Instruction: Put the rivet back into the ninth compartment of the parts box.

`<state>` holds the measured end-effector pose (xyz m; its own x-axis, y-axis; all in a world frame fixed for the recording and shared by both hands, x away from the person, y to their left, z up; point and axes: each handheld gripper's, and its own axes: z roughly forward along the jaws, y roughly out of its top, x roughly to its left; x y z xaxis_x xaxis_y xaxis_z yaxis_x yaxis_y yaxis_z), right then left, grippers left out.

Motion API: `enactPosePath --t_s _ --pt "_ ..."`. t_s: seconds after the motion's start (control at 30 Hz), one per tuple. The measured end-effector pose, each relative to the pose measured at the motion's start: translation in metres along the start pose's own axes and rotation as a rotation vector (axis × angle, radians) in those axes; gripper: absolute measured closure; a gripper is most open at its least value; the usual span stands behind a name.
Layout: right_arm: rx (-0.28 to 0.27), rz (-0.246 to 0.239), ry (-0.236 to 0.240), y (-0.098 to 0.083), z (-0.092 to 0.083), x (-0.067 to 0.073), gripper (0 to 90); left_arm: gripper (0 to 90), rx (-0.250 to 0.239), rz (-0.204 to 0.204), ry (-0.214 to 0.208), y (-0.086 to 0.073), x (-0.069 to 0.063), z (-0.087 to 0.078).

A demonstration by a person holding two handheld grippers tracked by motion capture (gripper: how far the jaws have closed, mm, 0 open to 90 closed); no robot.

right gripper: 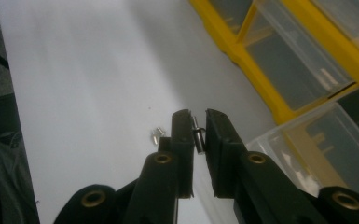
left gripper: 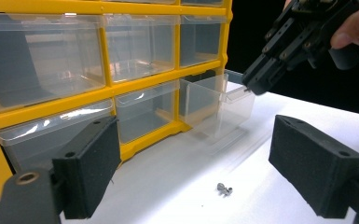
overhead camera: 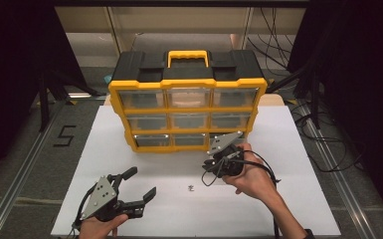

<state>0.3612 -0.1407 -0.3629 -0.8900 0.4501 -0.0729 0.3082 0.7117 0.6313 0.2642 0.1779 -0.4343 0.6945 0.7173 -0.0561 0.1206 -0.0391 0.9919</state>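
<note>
Screw [right gripper: 197,135]: pinched between the pads of the right gripper [right gripper: 196,128], centre of the right gripper view, held above the table.
Right gripper: jaws pressed together on the screw; in the high view, right of centre [overhead camera: 218,149], at the open drawer [left gripper: 217,105].
Left gripper [overhead camera: 138,183]: jaws spread wide, nothing between them; lower left of the high view.
Second screw [left gripper: 224,189]: on the white table [overhead camera: 189,209], lower centre of the left gripper view.
Cabinet [overhead camera: 186,107]: yellow, upper centre; bottom right drawer pulled out.

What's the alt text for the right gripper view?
The right claw is shut on a small metal screw above a white table. A second small screw lies on the table; a pulled-out clear drawer of the yellow organizer sits at right.
</note>
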Motion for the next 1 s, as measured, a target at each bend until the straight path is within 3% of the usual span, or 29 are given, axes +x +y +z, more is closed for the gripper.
enactPosePath --t_s 0.4,0.5,0.9,1.0 --pt "-0.068 0.026 -0.05 -0.003 -0.024 -0.019 82.3 16.2 -0.001 -0.003 0.0 0.0 0.0 0.0" --pt "-0.085 0.054 -0.074 -0.007 -0.032 -0.027 82.3 16.2 -0.001 -0.001 0.001 0.0 0.0 0.0" --pt "-0.078 0.088 -0.126 -0.018 -0.028 -0.042 82.3 16.2 -0.001 -0.003 0.0 0.0 0.0 0.0" --pt "-0.069 0.092 -0.121 -0.02 -0.028 -0.045 82.2 16.2 -0.012 -0.004 -0.007 0.0 0.0 0.001"
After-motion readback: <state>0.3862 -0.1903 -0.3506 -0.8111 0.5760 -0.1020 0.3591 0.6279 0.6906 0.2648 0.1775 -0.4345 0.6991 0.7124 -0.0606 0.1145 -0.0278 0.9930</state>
